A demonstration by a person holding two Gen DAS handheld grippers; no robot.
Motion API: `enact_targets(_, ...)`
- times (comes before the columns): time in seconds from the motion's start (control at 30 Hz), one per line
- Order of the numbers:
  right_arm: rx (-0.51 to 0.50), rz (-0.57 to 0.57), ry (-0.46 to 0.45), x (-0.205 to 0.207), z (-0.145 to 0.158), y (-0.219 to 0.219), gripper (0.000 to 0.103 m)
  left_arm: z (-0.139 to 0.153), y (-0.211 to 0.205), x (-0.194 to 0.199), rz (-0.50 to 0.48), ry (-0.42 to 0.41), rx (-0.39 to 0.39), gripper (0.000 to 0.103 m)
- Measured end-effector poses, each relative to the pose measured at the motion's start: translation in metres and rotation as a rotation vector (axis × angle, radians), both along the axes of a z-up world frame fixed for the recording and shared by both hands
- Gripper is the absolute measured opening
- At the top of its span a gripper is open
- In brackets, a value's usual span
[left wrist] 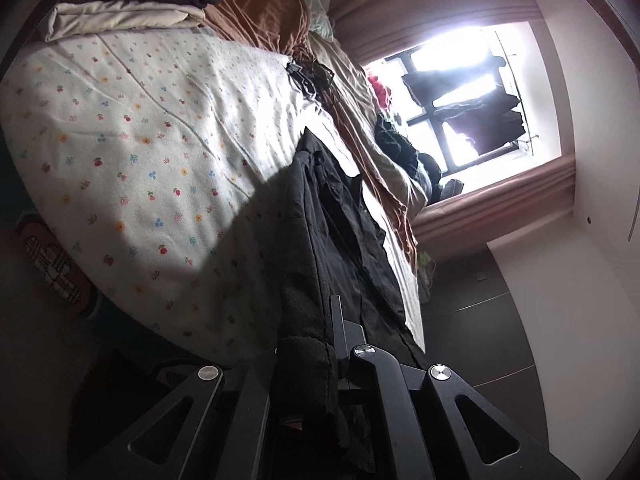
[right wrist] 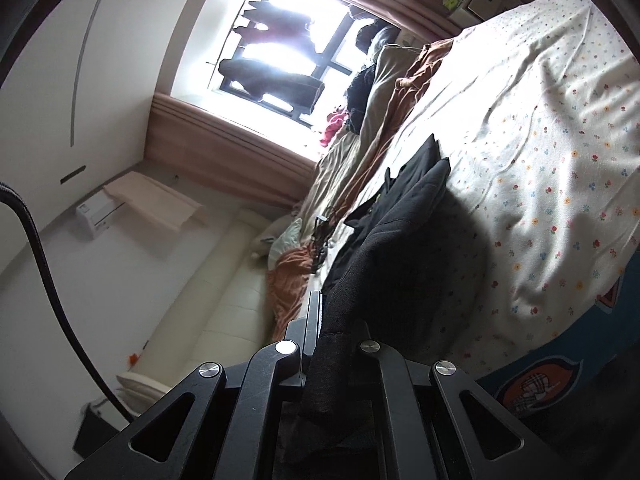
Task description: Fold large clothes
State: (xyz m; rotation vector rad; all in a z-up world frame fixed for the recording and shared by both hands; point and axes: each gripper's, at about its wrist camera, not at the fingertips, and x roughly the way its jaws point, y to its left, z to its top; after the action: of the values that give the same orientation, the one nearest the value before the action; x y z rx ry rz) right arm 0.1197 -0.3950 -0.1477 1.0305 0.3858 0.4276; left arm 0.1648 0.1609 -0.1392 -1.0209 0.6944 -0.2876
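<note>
A large black garment [left wrist: 332,220] stretches from the bed up into both grippers. In the left wrist view my left gripper [left wrist: 320,320] is shut on its near edge, the cloth bunched between the two black fingers. In the right wrist view my right gripper [right wrist: 332,320] is likewise shut on another edge of the black garment [right wrist: 400,220], which trails away across the flowered white bedsheet [right wrist: 540,140]. The garment's far end still rests on the bedsheet [left wrist: 140,120]. Its folds hide both fingertips on one side.
Orange and beige bedding [left wrist: 260,12] and dark clothes [left wrist: 396,148] are piled along the bed's window side. Folded beige and dark fabric [left wrist: 120,12] lies at one end. A bright window [right wrist: 280,40] with hanging clothes, a cream sofa [right wrist: 224,280] and a black cable [right wrist: 44,248] are nearby.
</note>
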Motion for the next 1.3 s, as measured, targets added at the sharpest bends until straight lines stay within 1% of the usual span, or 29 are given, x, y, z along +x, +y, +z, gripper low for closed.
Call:
enact_targets(0.27,0.001,0.001,-0.078,-0.038,0.027,0.007,0.005,0.042,0.006,-0.047,0.008,-0.068,-0.006,0.001)
enact_targets(0.47,0.008,0.007,-0.111,-0.059,0.043,0.011,0.005,0.068,0.008,-0.085,0.016,-0.115,0.002,0.001)
enact_targets(0.77,0.016,-0.006,-0.176,-0.072,0.070,0.012,0.005,0.103,0.009,-0.111,0.030,-0.178,0.003,0.001)
enact_targets(0.97,0.011,-0.019,-0.179,-0.059,0.076,0.013,0.005,0.117,0.011,-0.099,0.029,-0.203,0.000,0.001)
enact_targets(1.13,0.017,-0.039,-0.169,-0.039,0.080,0.010,0.005,0.126,0.009,-0.075,0.027,-0.202,0.005,0.001)
enact_targets(1.3,0.025,-0.062,-0.178,-0.011,0.089,0.006,0.005,0.140,0.006,-0.041,0.017,-0.224,0.009,0.001)
